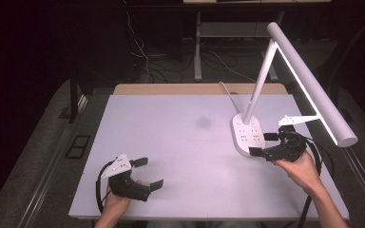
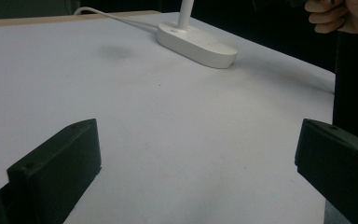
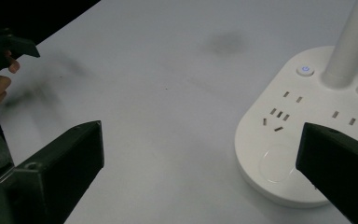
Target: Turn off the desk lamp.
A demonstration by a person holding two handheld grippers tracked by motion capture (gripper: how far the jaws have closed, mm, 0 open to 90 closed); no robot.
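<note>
- While the desk lamp [image 1: 285, 90] stands lit at the right side of the desk [image 1: 180, 142], its oval white base [image 1: 247, 133] sits well inside the right edge, with the stem rising from the far end and the long light bar reaching out over the right rim.
- On that base, the right gripper view shows a small round power button [image 3: 305, 70] with a blue ring beside the stem, rows of socket slots, and a shallow round pad [image 3: 276, 164] at the near end.
- Right hand-held gripper [image 1: 266, 144]: jaws spread wide, gripping nothing, poised at the near right end of the base; whether a jaw touches the base I cannot tell.
- Left hand-held gripper [image 1: 148, 173]: jaws likewise spread and empty, low over the near left of the desk, well apart from the lamp.
- Progress, as I judge it: the work on the lamp is at the approach stage. The reach is nearly made, but no button is pressed and nothing grasped; contact with a control or the base is left.
- Room: the middle of the desk is bare apart from a faint dark smudge [image 1: 203, 122], so the left side has free travel. On the right, the light bar overhead and the desk's right edge close by hem the gripper in; the white cord [image 1: 230, 97] trails off the far edge.
</note>
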